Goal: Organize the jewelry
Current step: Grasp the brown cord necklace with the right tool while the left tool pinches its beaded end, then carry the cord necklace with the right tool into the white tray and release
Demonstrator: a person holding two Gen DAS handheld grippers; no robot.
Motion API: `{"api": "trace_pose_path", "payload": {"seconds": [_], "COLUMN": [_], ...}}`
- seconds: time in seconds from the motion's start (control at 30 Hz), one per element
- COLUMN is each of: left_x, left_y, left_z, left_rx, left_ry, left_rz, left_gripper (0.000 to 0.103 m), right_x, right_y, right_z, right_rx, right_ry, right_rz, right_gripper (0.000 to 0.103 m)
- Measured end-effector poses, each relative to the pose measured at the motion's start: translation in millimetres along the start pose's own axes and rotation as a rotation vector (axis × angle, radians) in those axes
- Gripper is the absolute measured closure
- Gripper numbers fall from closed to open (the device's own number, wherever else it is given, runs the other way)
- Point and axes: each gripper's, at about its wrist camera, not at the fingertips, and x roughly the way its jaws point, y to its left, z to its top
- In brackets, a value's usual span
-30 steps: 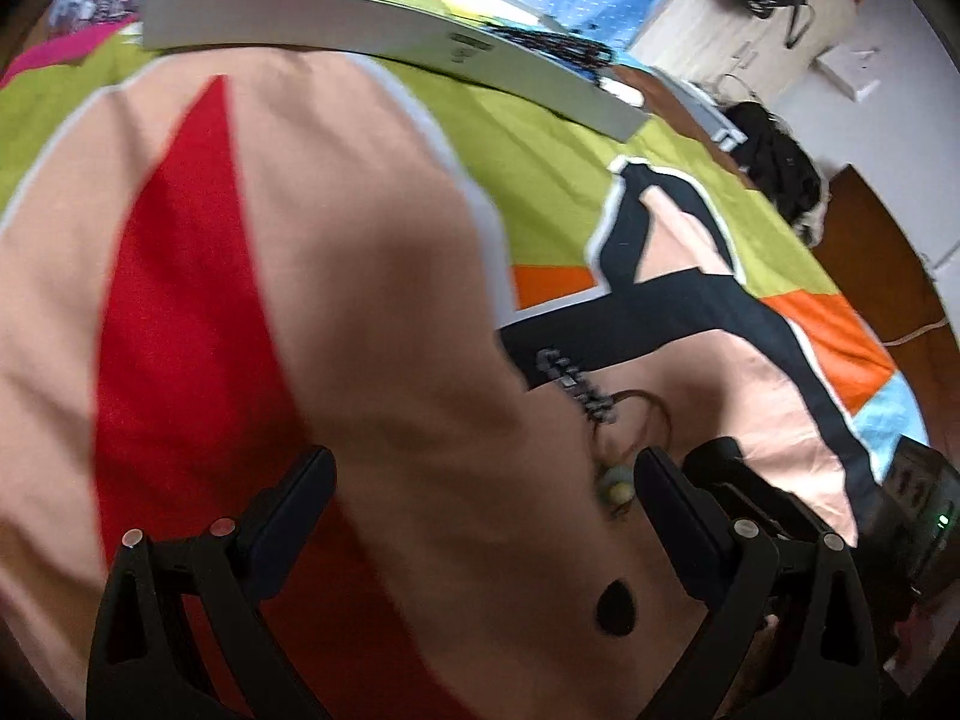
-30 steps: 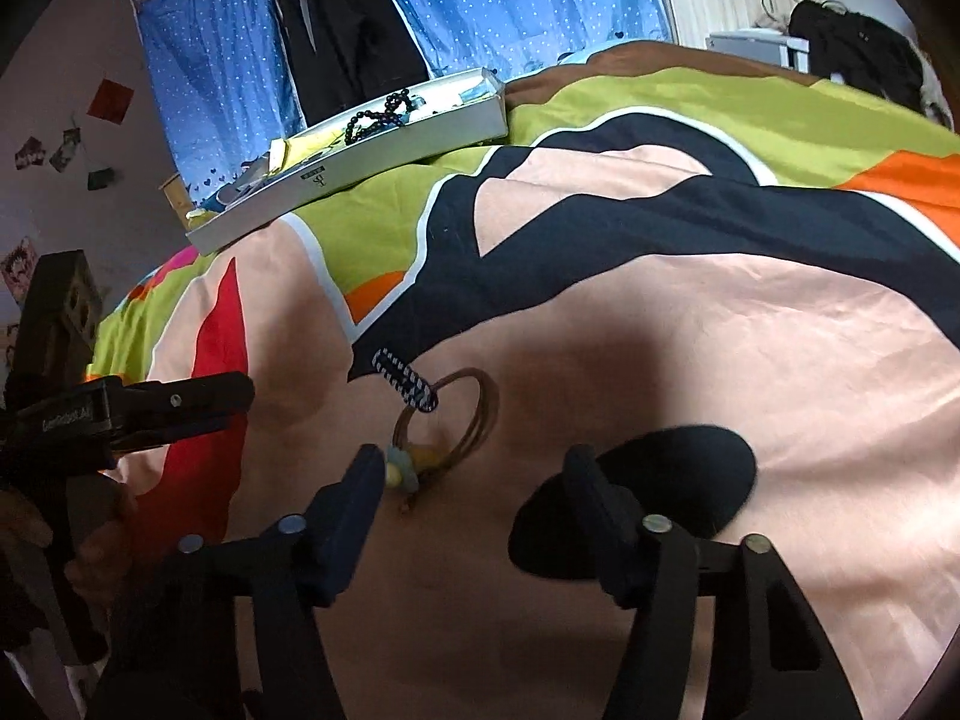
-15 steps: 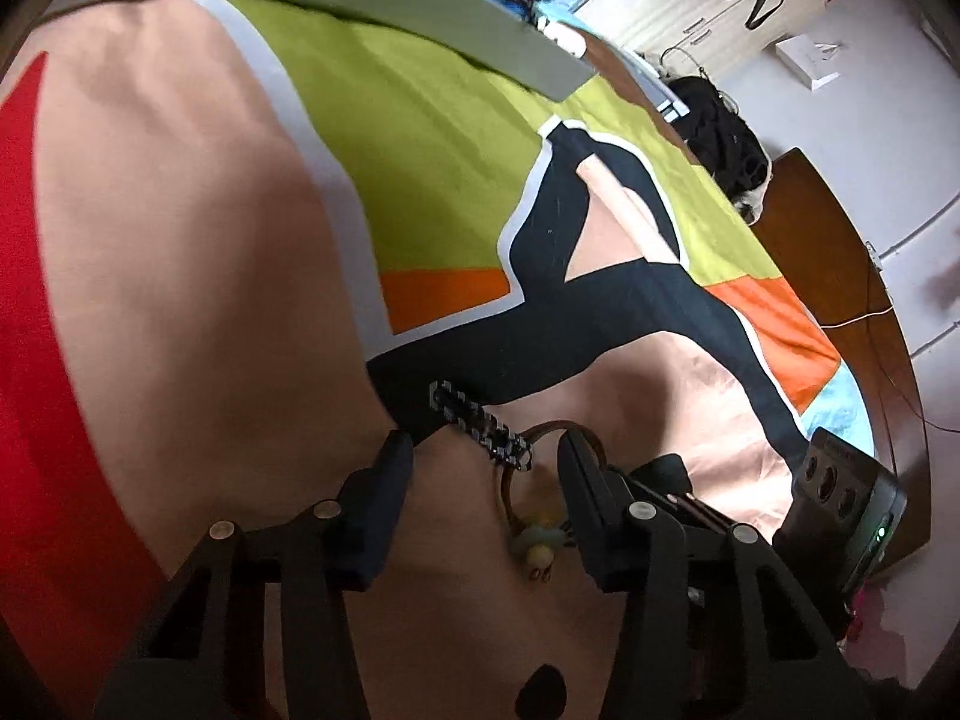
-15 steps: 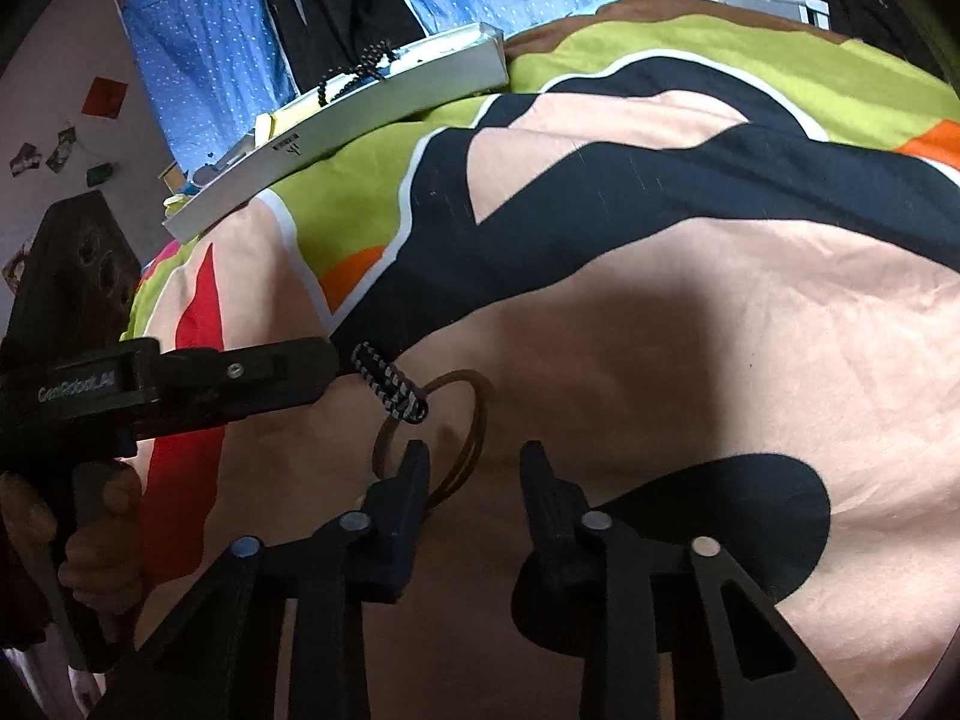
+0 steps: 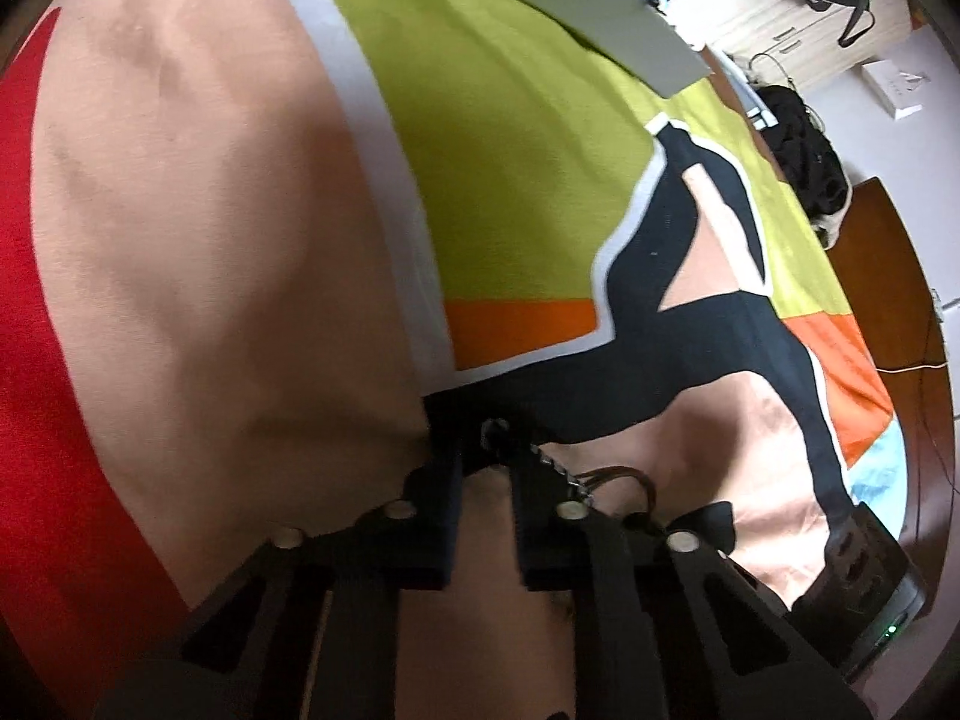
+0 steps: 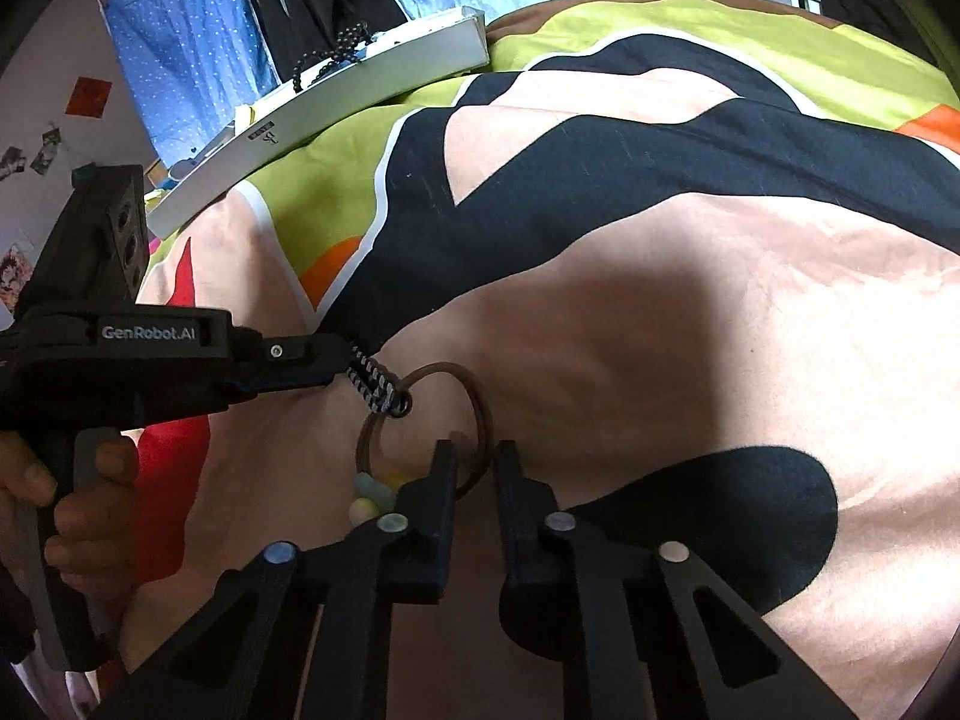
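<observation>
On the patterned bedspread (image 6: 690, 312) lie a black-and-white checked hair clip (image 6: 372, 384) and a brown hair ring (image 6: 477, 402) with pastel beads (image 6: 372, 489). The clip's end overlaps the ring's rim. My left gripper (image 6: 339, 354) comes in from the left, shut on the clip's far end. In the left wrist view, part of the clip (image 5: 558, 471) shows beside my left gripper (image 5: 489, 447), and the rest is hidden by the fingers. My right gripper (image 6: 477, 456) is shut on the ring's near right side, the band running between its fingertips.
A long white box (image 6: 360, 96) lies at the far edge of the bed with a black bead string (image 6: 336, 54) on it. A hand (image 6: 78, 516) holds the left tool's handle. Blue dotted curtains hang behind, and a dark heap (image 5: 810, 162) sits off the bed.
Both grippers have gone from wide open to shut: the left swung right onto the checked clip, and the right moved forward onto the brown ring.
</observation>
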Motion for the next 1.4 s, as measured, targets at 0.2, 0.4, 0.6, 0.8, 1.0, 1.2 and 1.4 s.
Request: {"api": "trace_pose_path", "payload": {"seconds": [0.2, 0.4, 0.6, 0.8, 1.0, 1.2, 1.4], "left_x": [-5.9, -9.6, -11.2, -1.7, 13.8, 17.0, 3.7], "left_y": [13.7, 15.5, 4.4, -13.7, -43.6, -46.5, -35.1], "left_z": [-4.5, -6.8, -2.1, 2.8, -4.8, -12.7, -28.2], "left_rx": [-0.044, -0.083, -0.105, -0.073, 0.07, 0.132, 0.159], "left_ry": [0.009, 0.02, -0.001, -0.009, -0.014, -0.031, -0.053], "left_rz": [-0.021, -0.096, -0.136, -0.005, 0.215, 0.296, 0.205], "left_gripper": [0.103, 0.103, 0.061, 0.059, 0.065, 0.08, 0.098], "right_x": [-2.7, -7.8, -10.3, -11.5, -16.7, -20.4, -23.5], "right_y": [0.8, -4.3, -8.6, -11.2, -13.8, -13.8, -13.8], "right_z": [-1.3, -2.4, -3.6, -2.7, -5.2, -9.2, -14.4], "right_rx": [0.007, 0.029, 0.039, 0.05, 0.049, 0.053, 0.058], "right_ry": [-0.016, -0.033, -0.036, -0.042, -0.054, -0.059, -0.068], "right_rz": [-0.02, -0.032, -0.029, -0.024, -0.031, -0.035, -0.034], "right_gripper": [0.096, 0.097, 0.097, 0.097, 0.097, 0.097, 0.097]}}
